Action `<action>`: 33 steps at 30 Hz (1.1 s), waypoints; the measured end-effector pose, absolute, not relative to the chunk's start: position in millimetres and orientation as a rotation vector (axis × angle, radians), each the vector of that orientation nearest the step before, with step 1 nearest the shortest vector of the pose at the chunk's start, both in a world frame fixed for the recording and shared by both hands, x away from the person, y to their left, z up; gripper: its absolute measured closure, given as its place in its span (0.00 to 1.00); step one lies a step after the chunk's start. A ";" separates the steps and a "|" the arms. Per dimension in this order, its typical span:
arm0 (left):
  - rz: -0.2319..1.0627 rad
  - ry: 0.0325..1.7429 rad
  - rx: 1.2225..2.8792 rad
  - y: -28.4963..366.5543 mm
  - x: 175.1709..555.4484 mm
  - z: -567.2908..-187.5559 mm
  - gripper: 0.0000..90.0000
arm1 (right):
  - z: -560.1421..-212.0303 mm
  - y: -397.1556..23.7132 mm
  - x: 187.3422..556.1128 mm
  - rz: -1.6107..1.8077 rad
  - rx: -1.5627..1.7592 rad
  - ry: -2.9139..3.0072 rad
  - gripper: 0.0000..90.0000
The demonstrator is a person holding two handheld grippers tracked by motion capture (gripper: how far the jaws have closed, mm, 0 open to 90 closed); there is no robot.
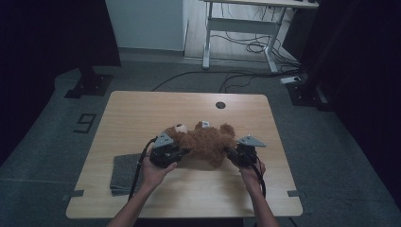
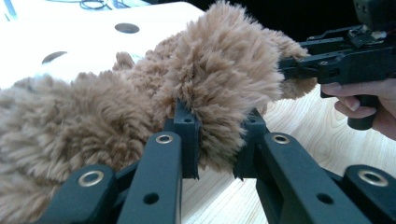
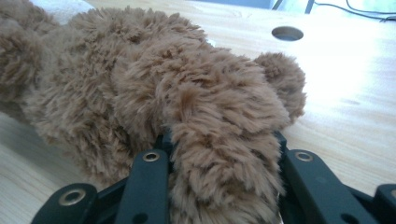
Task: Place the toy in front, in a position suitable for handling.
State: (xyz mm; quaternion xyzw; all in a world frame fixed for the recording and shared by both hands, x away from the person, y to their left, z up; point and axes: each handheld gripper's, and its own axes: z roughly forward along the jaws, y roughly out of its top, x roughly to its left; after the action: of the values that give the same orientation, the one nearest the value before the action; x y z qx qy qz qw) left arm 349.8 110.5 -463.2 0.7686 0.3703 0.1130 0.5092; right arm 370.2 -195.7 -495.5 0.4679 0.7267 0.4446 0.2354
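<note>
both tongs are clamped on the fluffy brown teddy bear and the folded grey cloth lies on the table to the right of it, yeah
Not quite: the folded grey cloth lies left of the fluffy brown teddy bear, by the left tongs, as the high view shows. The rest holds: left and right tongs each grip a limb.

One readable mark: a numeral on the floor.

Look left of the light wooden table [image 1: 142, 113] in the high view and you find a dark figure "9" [image 1: 85, 123] marked on the grey carpet floor [image 1: 42, 142]. The small white tag [image 1: 205, 124] on the brown plush teddy bear [image 1: 205, 142] is too small for you to read, and neither gripper view gives you any lettering.
</note>
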 end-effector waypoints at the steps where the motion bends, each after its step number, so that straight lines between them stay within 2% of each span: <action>1: 0.270 0.897 1.848 111.2 350.2 -463.9 0.83 | -496.4 -195.9 370.3 1.224 1.286 1.994 0.72; 5: 0.266 0.905 1.848 112.2 351.5 -465.0 0.81 | -498.1 -196.9 369.9 1.235 1.290 1.996 0.71; 8: 0.212 0.932 1.852 114.1 352.4 -466.0 0.75 | -500.1 -197.8 369.3 1.244 1.290 1.993 0.69; 12: 0.206 0.952 1.852 118.7 349.9 -464.0 0.57 | -503.0 -201.3 368.8 1.271 1.300 2.000 0.67; 13: 0.219 0.952 1.850 120.6 348.6 -463.0 0.57 | -503.0 -201.3 368.8 1.271 1.300 2.000 0.67; 14: 0.233 0.949 1.847 124.1 346.6 -461.3 0.50 | -504.5 -202.3 368.2 1.283 1.301 2.001 0.66; 16: 0.239 0.948 1.859 132.9 341.9 -457.4 0.42 | -505.6 -202.4 367.4 1.290 1.299 1.999 0.65; 19: 0.242 0.944 1.876 145.9 334.9 -455.8 0.33 | -507.0 -203.2 366.5 1.315 1.298 1.990 0.62; 26: 0.273 0.993 1.877 177.9 321.1 -462.2 0.27 | -510.3 -206.3 363.8 1.358 1.285 1.989 0.61; 33: 0.294 1.124 1.938 202.8 312.3 -485.8 0.24 | -511.2 -207.1 360.0 1.365 1.267 2.004 0.58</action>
State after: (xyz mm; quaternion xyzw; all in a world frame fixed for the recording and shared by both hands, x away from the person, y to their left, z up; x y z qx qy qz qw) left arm 312.3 202.8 -485.8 0.7755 0.4500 0.1177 0.4269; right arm 360.0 -207.1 -511.2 0.4537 0.7174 0.4888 0.2013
